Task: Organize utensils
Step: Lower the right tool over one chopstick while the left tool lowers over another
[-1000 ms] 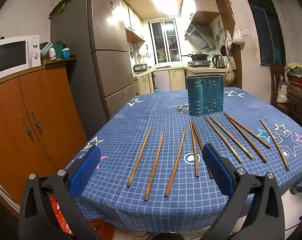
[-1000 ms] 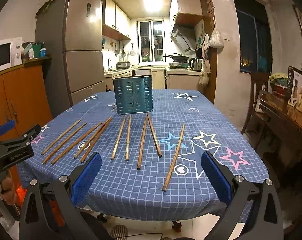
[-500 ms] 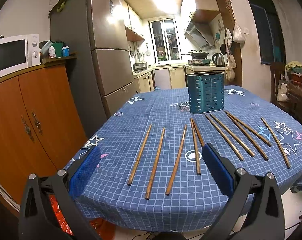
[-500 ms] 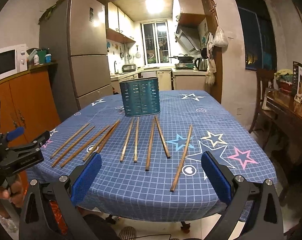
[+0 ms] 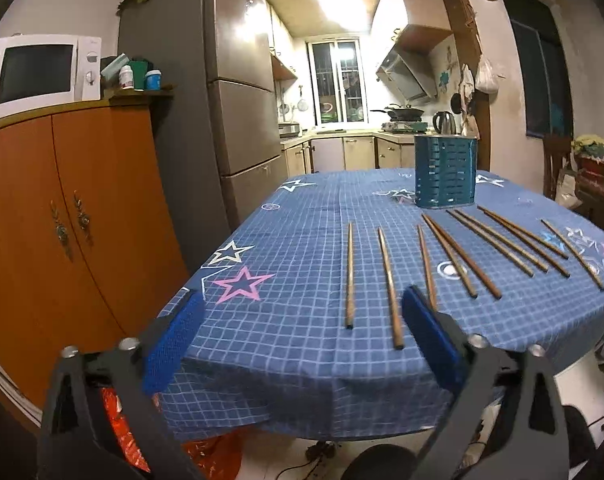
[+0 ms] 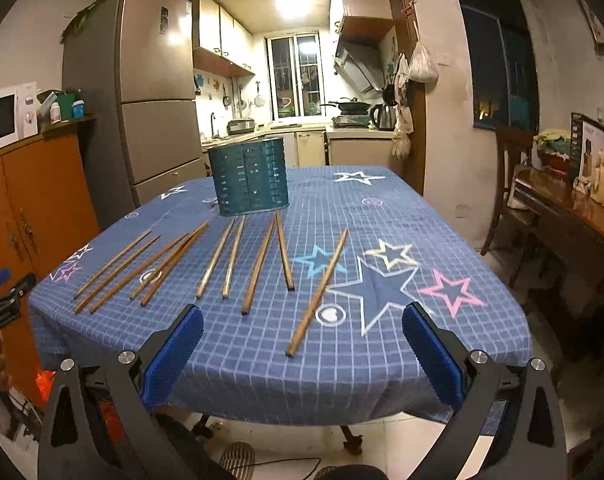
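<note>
L gripper (image 5: 302, 334) wide but closing, empty, R gripper (image 6: 302, 338) wide, empty, chopsticks (image 6: 258, 268) before holder (image 6: 249, 177)

Left gripper (image 5: 302, 340) fingers wide but closing, empty; right gripper (image 6: 302, 350) agape

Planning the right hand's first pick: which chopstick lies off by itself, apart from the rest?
The rightmost chopstick, slanted beside the blue star, lying alone.
</note>
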Demonstrator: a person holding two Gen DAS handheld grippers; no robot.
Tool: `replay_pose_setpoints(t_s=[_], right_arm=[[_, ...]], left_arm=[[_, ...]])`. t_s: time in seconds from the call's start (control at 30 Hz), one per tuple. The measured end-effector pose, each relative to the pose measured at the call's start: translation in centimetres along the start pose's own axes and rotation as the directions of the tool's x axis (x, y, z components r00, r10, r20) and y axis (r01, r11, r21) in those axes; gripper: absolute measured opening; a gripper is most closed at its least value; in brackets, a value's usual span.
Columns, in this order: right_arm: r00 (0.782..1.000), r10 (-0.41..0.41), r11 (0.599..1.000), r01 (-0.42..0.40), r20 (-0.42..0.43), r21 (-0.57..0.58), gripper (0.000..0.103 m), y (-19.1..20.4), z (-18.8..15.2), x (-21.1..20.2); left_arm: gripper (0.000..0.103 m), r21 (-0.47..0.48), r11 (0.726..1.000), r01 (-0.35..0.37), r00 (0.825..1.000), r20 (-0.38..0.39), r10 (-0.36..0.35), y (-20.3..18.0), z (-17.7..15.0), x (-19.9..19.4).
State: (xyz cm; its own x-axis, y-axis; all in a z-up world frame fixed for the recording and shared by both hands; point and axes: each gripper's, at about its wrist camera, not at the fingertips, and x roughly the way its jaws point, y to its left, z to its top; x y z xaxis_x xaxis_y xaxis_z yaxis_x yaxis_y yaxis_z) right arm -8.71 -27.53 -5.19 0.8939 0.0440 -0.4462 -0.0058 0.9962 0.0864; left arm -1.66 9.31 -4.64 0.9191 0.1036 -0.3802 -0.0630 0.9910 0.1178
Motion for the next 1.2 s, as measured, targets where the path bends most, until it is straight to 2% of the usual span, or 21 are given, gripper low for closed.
replay_pose_setpoints(t_s=[0.03, 0.1, 0.17, 0.2, 0.27, 0.33, 0.37, 0.47, 0.73, 0.97, 1.1, 1.2], right_arm=[[1.0, 0.001, 1.0, -0.001, -0.007, -0.003, 0.098, -0.1, -0.4, 0.1], [1.0, -0.004, 1.0, 0.003, -0.014, -0.02, 0.09, 0.0, -1.0, 0.2], [1.0, 0.005, 0.999, -0.005, -0.024, -0.035, 0.074, 0.5, -1.4, 0.5], [1.0, 0.01, 0.999, -0.011, -0.028, -0.041, 0.069, 0.8, -1.5, 0.5], [0.999, 0.028, 0.997, -0.03, -0.034, -0.072, 0.051, 1.8, -1.9, 0.8], [0.998, 0.059, 0.99, -0.063, -0.037, -0.127, 0.043, 3.2, -2.1, 1.1], [0.996, 0.082, 0.984, -0.087, -0.038, -0.158, 0.035, 4.1, -2.2, 1.4], [0.993, 0.113, 0.974, -0.119, -0.039, -0.195, 0.022, 5.5, -2.2, 2.0], [0.993, 0.102, 0.974, -0.11, -0.052, -0.197, 0.02, 6.2, -1.4, 5.1], [0.985, 0.163, 0.956, -0.173, -0.062, -0.238, 0.02, 8.4, -0.7, 7.1], [0.983, 0.172, 0.952, -0.183, -0.067, -0.245, 0.02, 9.3, -0.2, 8.7], [0.979, 0.172, 0.952, -0.193, -0.108, -0.238, 0.02, 9.8, -0.1, 10.6]], left_arm=[[0.083, 0.012, 1.0, 0.003, 1.0, -0.006, -0.003, 0.0, -0.1, 0.3], [0.072, 0.042, 0.999, 0.015, 1.0, -0.019, -0.014, -0.4, -0.4, 1.0], [0.067, 0.069, 0.997, 0.041, 0.999, -0.032, -0.039, -0.9, -0.7, 1.6], [0.064, 0.084, 0.995, 0.056, 0.998, -0.036, -0.053, -1.3, -1.0, 1.9], [0.061, 0.104, 0.992, 0.075, 0.997, -0.044, -0.071, -1.8, -1.4, 2.5], [0.059, 0.106, 0.991, 0.082, 0.996, -0.054, -0.077, -1.8, -1.7, 3.1], [0.056, 0.103, 0.991, 0.089, 0.995, -0.063, -0.082, -1.7, -1.9, 3.5], [0.051, 0.093, 0.991, 0.101, 0.993, -0.073, -0.094, -1.3, -2.2, 4.1], [0.045, 0.078, 0.987, 0.137, 0.988, -0.08, -0.131, -0.4, -2.7, 5.4], [0.045, 0.087, 0.982, 0.168, 0.984, -0.081, -0.161, -0.5, -2.9, 6.2], [0.045, 0.087, 0.98, 0.178, 0.982, -0.088, -0.17, -0.6, -2.8, 6.8], [0.045, 0.093, 0.978, 0.184, 0.981, -0.084, -0.177, -0.6, -3.0, 6.9]])
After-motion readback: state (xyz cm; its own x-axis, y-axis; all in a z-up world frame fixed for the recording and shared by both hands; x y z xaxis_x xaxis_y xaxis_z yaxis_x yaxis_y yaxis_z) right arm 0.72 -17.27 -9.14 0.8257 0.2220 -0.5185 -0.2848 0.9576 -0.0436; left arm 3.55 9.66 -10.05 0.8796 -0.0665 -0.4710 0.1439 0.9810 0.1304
